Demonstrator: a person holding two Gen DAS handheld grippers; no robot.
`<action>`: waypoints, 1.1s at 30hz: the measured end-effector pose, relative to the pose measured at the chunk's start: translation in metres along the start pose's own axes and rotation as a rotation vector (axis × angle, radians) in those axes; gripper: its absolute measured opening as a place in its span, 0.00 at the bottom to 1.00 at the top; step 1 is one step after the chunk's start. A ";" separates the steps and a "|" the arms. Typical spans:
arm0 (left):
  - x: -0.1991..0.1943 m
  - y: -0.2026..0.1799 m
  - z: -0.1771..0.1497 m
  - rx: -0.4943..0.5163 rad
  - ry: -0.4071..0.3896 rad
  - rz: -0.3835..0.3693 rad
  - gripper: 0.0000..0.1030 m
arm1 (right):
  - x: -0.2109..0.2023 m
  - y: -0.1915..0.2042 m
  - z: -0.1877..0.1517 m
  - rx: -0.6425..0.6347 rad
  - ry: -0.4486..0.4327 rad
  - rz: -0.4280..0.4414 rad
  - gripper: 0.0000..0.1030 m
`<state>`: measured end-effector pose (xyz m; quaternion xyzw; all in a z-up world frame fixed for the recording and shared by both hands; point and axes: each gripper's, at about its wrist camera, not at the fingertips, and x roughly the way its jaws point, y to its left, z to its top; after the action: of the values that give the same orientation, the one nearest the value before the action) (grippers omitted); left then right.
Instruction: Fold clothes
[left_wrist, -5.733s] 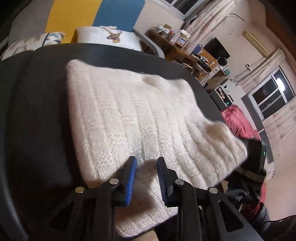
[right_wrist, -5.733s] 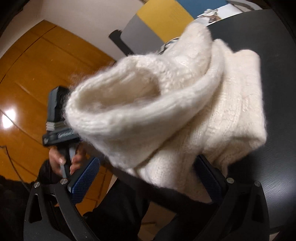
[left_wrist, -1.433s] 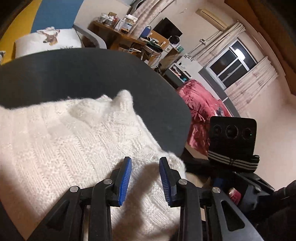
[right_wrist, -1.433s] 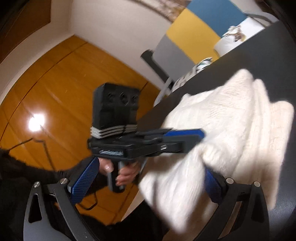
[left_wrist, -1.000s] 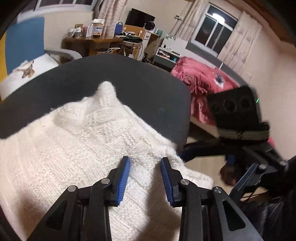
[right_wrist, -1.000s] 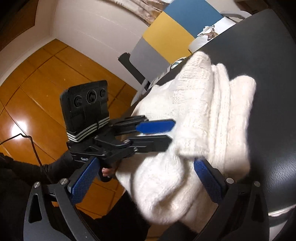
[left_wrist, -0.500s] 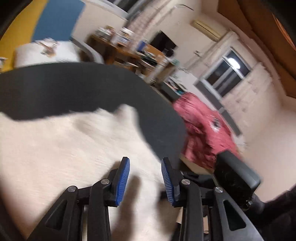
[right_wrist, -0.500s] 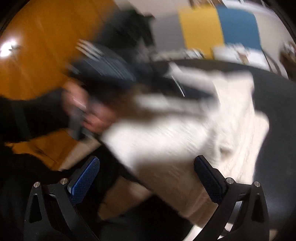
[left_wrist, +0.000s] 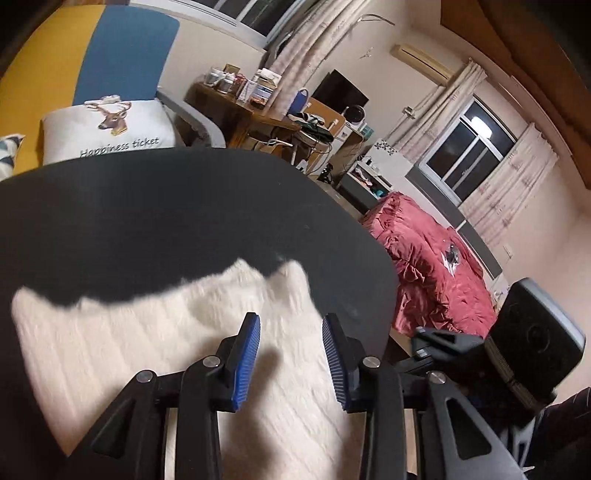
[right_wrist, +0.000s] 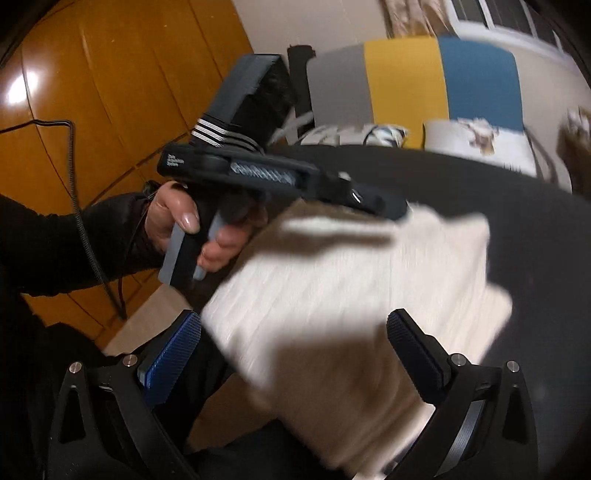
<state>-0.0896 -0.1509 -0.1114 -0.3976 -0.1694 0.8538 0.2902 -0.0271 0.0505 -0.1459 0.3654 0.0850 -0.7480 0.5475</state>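
Note:
A white knitted sweater lies folded on the round black table, near its front edge. My left gripper hangs just above the sweater, open, with nothing between its blue pads; its shadow falls on the knit. In the right wrist view the sweater is motion-blurred. My right gripper stands wide open over the sweater's near end, its pads clear of the cloth. A hand holds the left gripper over the sweater's far left edge.
A deer-print cushion and a yellow and blue sofa back lie beyond the table. A cluttered wooden desk and red bedding are to the right. Wooden floor with a cable lies left of the table edge.
Both grippers have risen off the sweater and rolled. The right one, earlier close around a bunched part of the knit, now stands above the flat fold.

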 end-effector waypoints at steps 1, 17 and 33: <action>0.004 0.000 0.005 0.007 0.006 -0.010 0.34 | 0.009 -0.004 0.002 0.001 0.014 -0.014 1.00; 0.058 0.019 0.064 0.127 0.221 0.061 0.34 | 0.047 -0.038 -0.047 0.135 -0.046 -0.067 0.99; 0.122 0.015 0.062 0.107 0.353 0.127 0.44 | 0.042 -0.040 -0.043 0.102 -0.060 -0.054 0.99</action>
<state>-0.2059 -0.0894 -0.1518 -0.5349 -0.0447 0.7954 0.2815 -0.0487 0.0569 -0.2146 0.3678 0.0402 -0.7764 0.5102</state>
